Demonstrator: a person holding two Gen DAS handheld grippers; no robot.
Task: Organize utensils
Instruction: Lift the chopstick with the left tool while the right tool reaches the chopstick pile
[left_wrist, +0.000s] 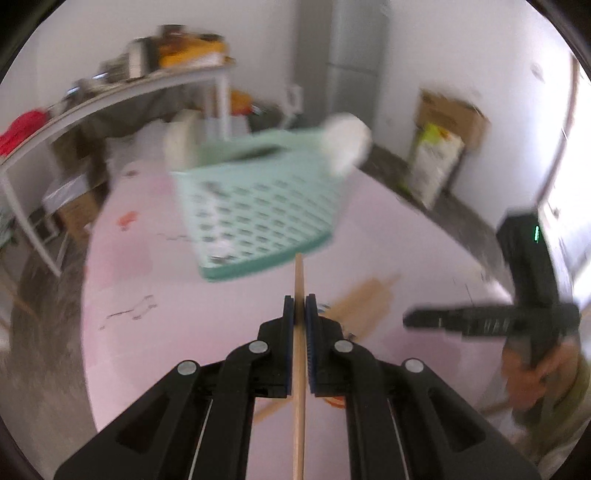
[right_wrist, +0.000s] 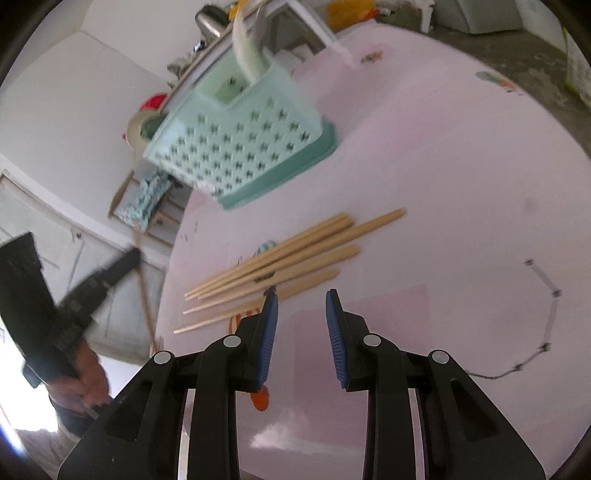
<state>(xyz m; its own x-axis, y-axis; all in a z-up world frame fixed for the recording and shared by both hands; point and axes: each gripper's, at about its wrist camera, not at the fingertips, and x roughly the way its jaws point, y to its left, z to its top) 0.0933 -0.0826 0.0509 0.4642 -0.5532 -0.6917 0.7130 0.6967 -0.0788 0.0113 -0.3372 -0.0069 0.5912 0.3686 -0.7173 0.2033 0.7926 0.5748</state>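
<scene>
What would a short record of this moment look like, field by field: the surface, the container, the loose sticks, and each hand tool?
Surface: pink table
Container: mint perforated basket, a white utensil standing in it
Loose sticks: pile of wooden chopsticks lying in front of the basket
Left gripper: jaws shut on a single chopstick
Right gripper: jaws open, nothing between them, beside the pile

**Cluttered white room around a pink counter**

Plain white walls (left_wrist: 461, 44) all round, with a grey concrete floor (left_wrist: 48, 350). A white metal-frame shelf (left_wrist: 122, 92) on the left carries blurry clutter, and cardboard boxes (left_wrist: 74, 214) sit under it. A grey cabinet (left_wrist: 354, 55) stands in the far corner, and a box with a bag (left_wrist: 443, 147) leans on the right wall. The pink counter (right_wrist: 443, 166) catches soft, bright light.
</scene>
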